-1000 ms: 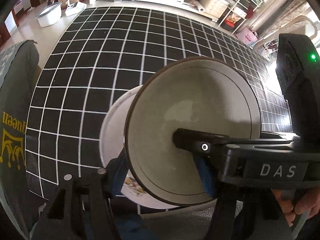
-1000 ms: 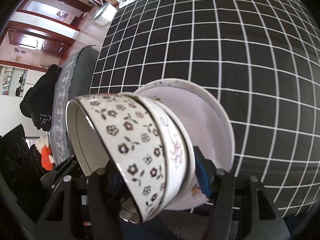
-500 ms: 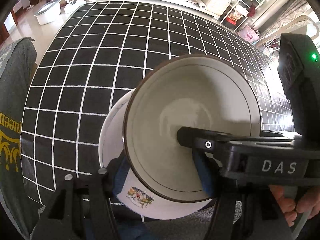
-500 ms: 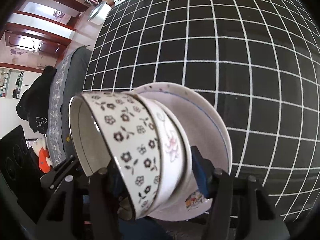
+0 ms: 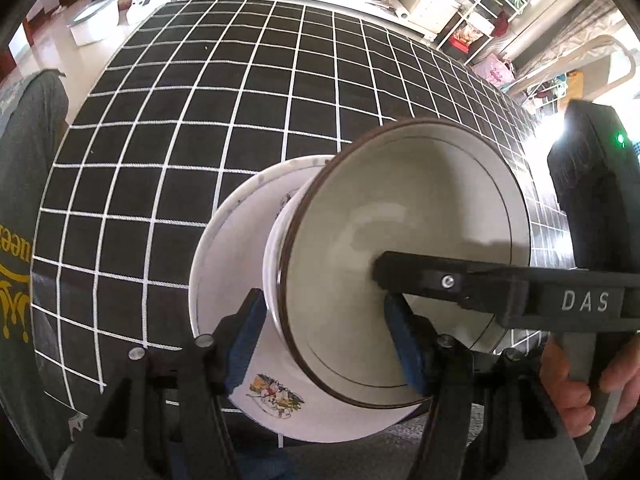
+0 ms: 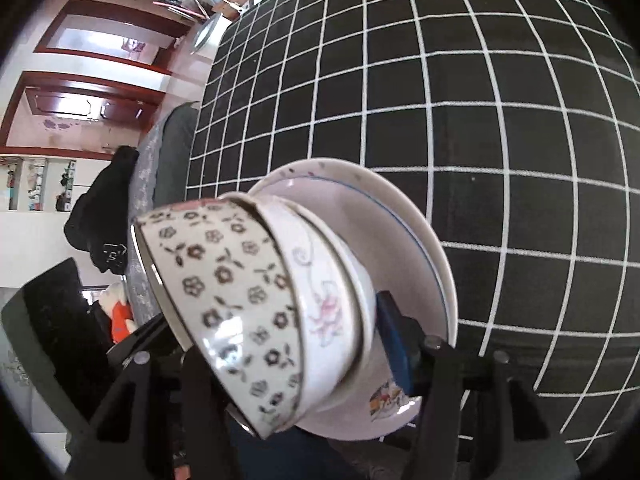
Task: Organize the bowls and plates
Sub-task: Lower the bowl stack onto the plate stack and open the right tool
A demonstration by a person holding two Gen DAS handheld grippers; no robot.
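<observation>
nested bowls (image 6: 256, 312) sitting stacked on the white plate (image 5: 224, 280) over the grid cloth (image 5: 200, 120) | left gripper (image 5: 324, 340) and right gripper (image 6: 280, 352) each pinching the stack | step: carrying/placing | next: likely lowering level, then releasing

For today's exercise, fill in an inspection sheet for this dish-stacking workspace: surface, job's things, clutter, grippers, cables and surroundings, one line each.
Surface: black cloth with white grid.
Job's things: flower-patterned bowl nested in a pink-flowered bowl, both over a white plate with a cartoon print.
Clutter: nothing seen.
Grippers: left gripper spans the stack; right gripper reaches into the top bowl; whether either is clamped is unclear.
Cables: nothing seen.
Surroundings: white bin, shelves, red-framed doors.
</observation>
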